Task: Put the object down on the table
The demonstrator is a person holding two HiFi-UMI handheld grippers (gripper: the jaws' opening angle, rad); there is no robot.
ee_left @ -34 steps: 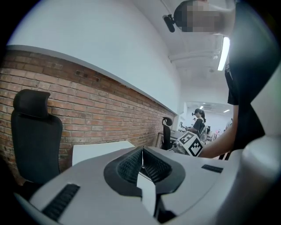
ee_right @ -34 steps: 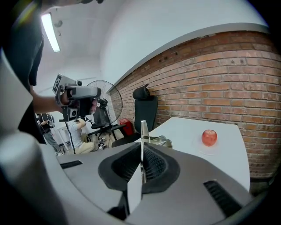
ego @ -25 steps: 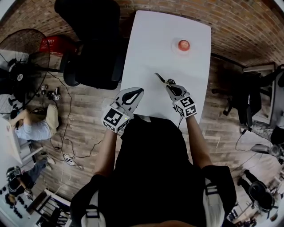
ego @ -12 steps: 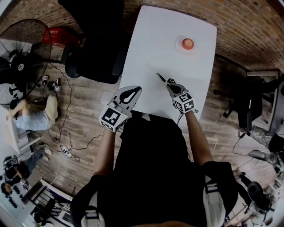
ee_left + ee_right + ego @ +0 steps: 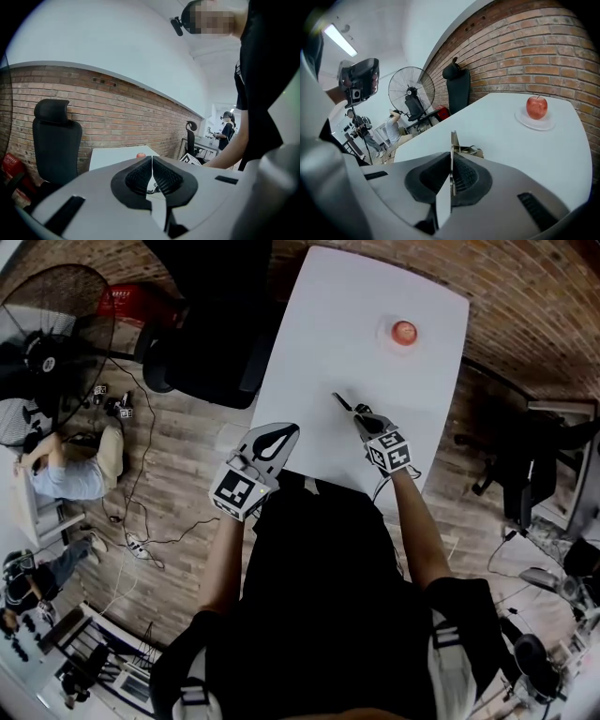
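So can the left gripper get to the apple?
Probably yes: the left gripper has bare table ahead up to the apple on its plate, but it's a long stretch and its jaws are shut.

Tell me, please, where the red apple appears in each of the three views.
Head view: the apple is near the top, right of centre, on the white table.
Left gripper view: the apple is a small red spot, just below and left of centre.
Right gripper view: the apple is at the upper right, on a white plate.
Shared landmark: the brick wall behind the table.
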